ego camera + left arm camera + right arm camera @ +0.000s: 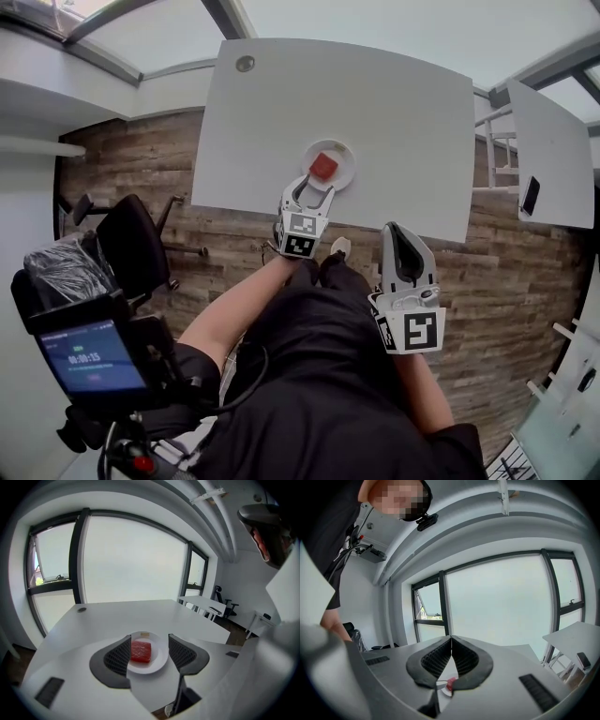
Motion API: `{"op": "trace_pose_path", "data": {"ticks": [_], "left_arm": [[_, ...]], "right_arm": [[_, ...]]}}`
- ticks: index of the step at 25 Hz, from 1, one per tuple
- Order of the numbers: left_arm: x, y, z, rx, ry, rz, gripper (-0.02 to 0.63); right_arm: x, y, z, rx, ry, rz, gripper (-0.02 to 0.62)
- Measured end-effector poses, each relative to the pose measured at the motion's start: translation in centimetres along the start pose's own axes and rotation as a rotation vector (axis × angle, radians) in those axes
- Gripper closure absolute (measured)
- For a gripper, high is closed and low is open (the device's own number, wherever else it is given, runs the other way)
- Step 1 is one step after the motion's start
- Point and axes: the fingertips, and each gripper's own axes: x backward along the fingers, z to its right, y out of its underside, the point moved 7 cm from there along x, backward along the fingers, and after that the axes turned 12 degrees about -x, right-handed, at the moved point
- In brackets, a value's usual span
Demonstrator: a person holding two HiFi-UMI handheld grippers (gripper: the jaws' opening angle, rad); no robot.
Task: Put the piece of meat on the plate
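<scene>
My left gripper (316,189) hovers just short of the plate (345,178), its jaws standing well apart with nothing pressed between the pads. Looking along them, I see the piece of meat (141,651) framed in the gap but lying below them, on the plate rather than in my grip. The red slab sits flat near the plate's middle, and the plate rests on the table (375,112) close to its near edge, about midway along that edge. By my reckoning the placing itself is done: the meat is where the task wants it and I am letting it be. What remains, I judge, is only to draw the left gripper clear without clipping the rim or nudging the plate. Further right, my right gripper (400,232) is clenched, jaw against jaw with nothing between, held off the table's near edge and touching nothing.
</scene>
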Motion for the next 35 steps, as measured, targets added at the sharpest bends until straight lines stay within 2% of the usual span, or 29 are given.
{"op": "trace_pose_path", "data": {"ticks": [3, 6, 8, 11, 15, 20, 25, 30, 35], "left_arm": [[1.4, -1.7, -0.1, 0.004, -0.006, 0.043, 0.350], [2.9, -3.1, 0.0, -0.013, 0.017, 0.104, 0.441], [5.0, -3.6, 0.0, -0.028, 0.020, 0.136, 0.471], [7.5, -3.9, -0.1, -0.028, -0.004, 0.157, 0.474], [8.8, -4.5, -0.3, 0.008, -0.010, 0.198, 0.497], [9.8, -5.3, 0.0, 0.002, -0.017, 0.236, 0.523], [11.0, -5.8, 0.0, 0.020, -0.044, 0.258, 0.584], [12.8, -7.4, 0.6, 0.005, -0.048, 0.315, 0.600], [14.4, -8.4, 0.2, 0.034, -0.057, 0.366, 0.600]], "right_arm": [[-0.2, 0.0, -0.4, 0.007, -0.027, -0.002, 0.588], [-0.4, -0.1, -1.0, 0.016, -0.051, 0.002, 0.588], [0.4, -0.5, -2.6, 0.030, -0.061, 0.012, 0.588], [1.1, -1.2, -3.9, 0.046, -0.070, 0.030, 0.588], [0.5, -1.3, -3.5, 0.040, -0.076, 0.033, 0.588], [-0.1, -0.7, -2.7, 0.039, -0.089, 0.026, 0.588], [-0.6, -0.4, -2.2, 0.035, -0.083, 0.034, 0.588], [-0.9, -0.3, -1.6, 0.031, -0.075, 0.044, 0.588], [-1.5, 0.3, -1.7, 0.031, -0.085, 0.053, 0.588]]}}
